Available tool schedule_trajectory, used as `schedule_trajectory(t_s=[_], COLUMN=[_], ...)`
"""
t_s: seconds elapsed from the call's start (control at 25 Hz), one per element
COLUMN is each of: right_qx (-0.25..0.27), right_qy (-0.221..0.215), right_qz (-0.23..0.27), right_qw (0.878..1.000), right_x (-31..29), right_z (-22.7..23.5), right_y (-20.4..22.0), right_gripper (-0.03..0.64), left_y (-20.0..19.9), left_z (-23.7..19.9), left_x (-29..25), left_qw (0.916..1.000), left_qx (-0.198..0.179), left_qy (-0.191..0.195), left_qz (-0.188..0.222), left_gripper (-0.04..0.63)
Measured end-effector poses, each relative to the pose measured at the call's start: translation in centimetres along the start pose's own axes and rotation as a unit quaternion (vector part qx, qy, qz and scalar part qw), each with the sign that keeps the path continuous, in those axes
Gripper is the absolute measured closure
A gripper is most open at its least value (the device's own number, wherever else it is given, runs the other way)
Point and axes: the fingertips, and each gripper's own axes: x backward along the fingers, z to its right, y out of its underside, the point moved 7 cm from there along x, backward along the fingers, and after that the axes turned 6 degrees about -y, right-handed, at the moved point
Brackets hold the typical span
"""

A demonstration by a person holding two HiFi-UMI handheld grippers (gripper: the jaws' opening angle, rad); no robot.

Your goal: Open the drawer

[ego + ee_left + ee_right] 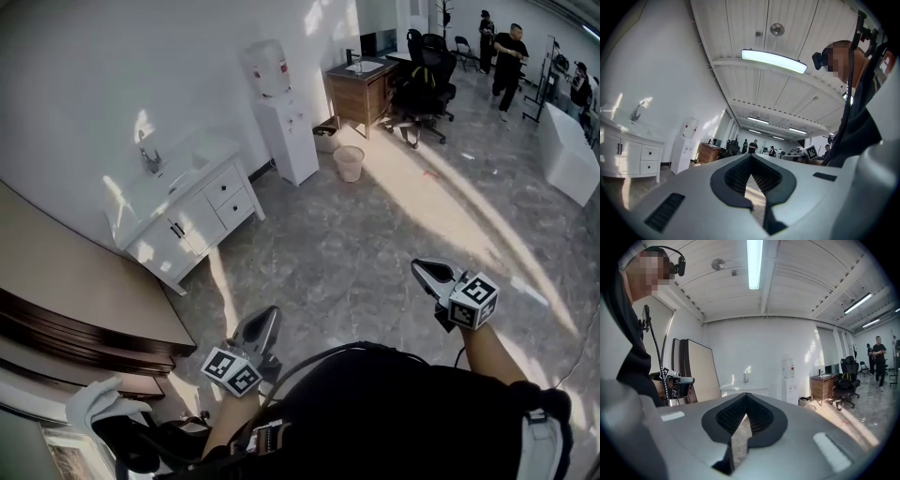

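A white vanity cabinet (187,220) with a sink and tap stands against the left wall, well ahead of both grippers. Its two stacked drawers (232,197) sit at its right end, both closed. The left gripper view shows the same drawers (649,159) far off at the left edge, and the right gripper view shows the cabinet (743,390) small in the distance. My left gripper (261,323) (751,157) hovers over the floor, shut and empty. My right gripper (427,272) (745,395) is further right, also shut with nothing in it.
A water dispenser (281,112) stands right of the cabinet, with a waste bin (349,162) beyond it. Further back are a wooden desk (361,89), black office chairs (427,80) and people (511,56). A brown wooden panel (84,291) lies at my left.
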Motion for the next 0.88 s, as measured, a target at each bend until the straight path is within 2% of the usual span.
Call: schedule_trajectory(t_s=[0.12,0.32,0.52,0.68,0.88], right_qx=[-0.007,0.019,0.017,-0.001,-0.012], right_qy=[-0.018,-0.055,-0.069,-0.055,-0.033], right_qz=[-0.001,0.006,0.004,0.002,-0.004], right_qw=[1.0,0.998,0.998,0.999,0.999], right_x=[-1.7,-3.4,-3.3,-3.1,-3.1], right_z=[5.6,14.2,21.5,26.3,30.2], right_y=[-1.1,-3.5,-3.8,-3.5,-2.7], right_gripper=[0.617,0.617,0.618,0.617,0.617], left_y=[-0.7,-1.1,-0.4,0.0,0.8], left_z=[0.0,1.0,2.6,2.1,0.1], left_x=[-3.6,-10.9,-18.9,-23.6,-28.3], left_qw=[0.9995,0.9979,0.9985,0.9987,0.9992], left_qx=[0.001,-0.007,-0.008,0.003,0.013], left_qy=[-0.029,-0.06,-0.052,-0.051,-0.037], left_qz=[0.01,0.024,0.017,0.009,-0.004], left_gripper=[0.595,0.595,0.595,0.595,0.595])
